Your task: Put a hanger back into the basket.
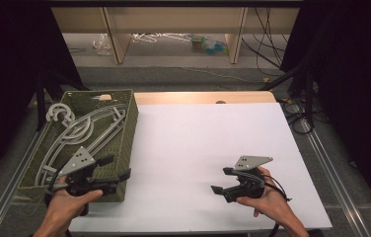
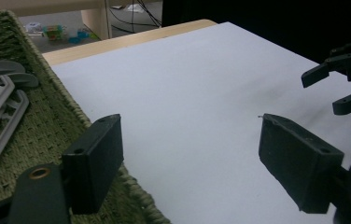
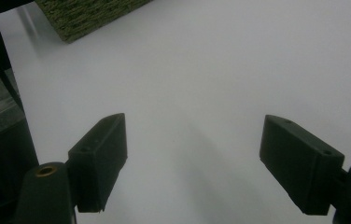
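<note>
Left gripper (image 1: 114, 168) wide open, empty, at basket (image 1: 129, 123) rim; right gripper (image 1: 222, 180) open, empty. Hangers (image 1: 82, 131) lie in basket, interlocked — lifting one may drag the others.

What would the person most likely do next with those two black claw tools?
Probably swing the left gripper back over the green basket and lower it onto a grey hanger. Its jaws stand wide with nothing between them at the basket's near corner, the hangers lie inside, and the right gripper waits open over the bare white table.
</note>
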Available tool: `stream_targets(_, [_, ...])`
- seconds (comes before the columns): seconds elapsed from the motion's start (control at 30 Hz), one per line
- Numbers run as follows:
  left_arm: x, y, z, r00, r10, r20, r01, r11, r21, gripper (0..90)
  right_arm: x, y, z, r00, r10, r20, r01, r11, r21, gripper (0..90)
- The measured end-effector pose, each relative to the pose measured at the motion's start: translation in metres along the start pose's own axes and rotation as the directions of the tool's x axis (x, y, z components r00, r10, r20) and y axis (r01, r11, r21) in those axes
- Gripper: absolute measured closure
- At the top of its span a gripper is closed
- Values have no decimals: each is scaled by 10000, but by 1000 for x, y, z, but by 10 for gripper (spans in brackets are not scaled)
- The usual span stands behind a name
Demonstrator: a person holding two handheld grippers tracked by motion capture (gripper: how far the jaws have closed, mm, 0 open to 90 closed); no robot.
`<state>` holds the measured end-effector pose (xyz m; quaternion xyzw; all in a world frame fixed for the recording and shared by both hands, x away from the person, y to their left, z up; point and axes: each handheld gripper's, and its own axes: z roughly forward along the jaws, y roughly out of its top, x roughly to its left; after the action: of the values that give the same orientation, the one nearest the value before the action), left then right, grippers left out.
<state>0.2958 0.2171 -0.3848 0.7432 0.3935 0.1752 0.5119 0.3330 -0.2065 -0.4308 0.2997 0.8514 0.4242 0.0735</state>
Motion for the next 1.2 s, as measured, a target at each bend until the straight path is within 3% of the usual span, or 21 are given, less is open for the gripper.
stream_targets(0.07, [-6,-2,3,10000,2,-72,-2,10000,47,181,1,-1,2,10000,-70,7,70,9999,-77,236])
stream_targets(0.23, [-27,-13,16,9974,714,117,-718,9966,401,166,2,0,3,9998,-194,29,194,9996,-204,238])
stream_targets(0.4, [-38,-25,23,9975,643,282,-655,9969,442,166,3,0,5,9997,-225,-33,224,9995,-222,237])
stream_targets(0.57, [-40,-33,30,9979,597,237,-607,9972,444,166,5,-2,3,9997,-252,66,253,9994,-249,237])
stream_targets(0.9, [-46,-40,28,9966,812,156,-815,9965,177,166,13,-9,-3,9997,-28,256,36,9994,-338,233])
stream_targets(1.2, [-45,-42,26,9970,743,204,-741,9972,-94,166,24,-22,-18,9970,393,663,-320,9936,-1080,216])
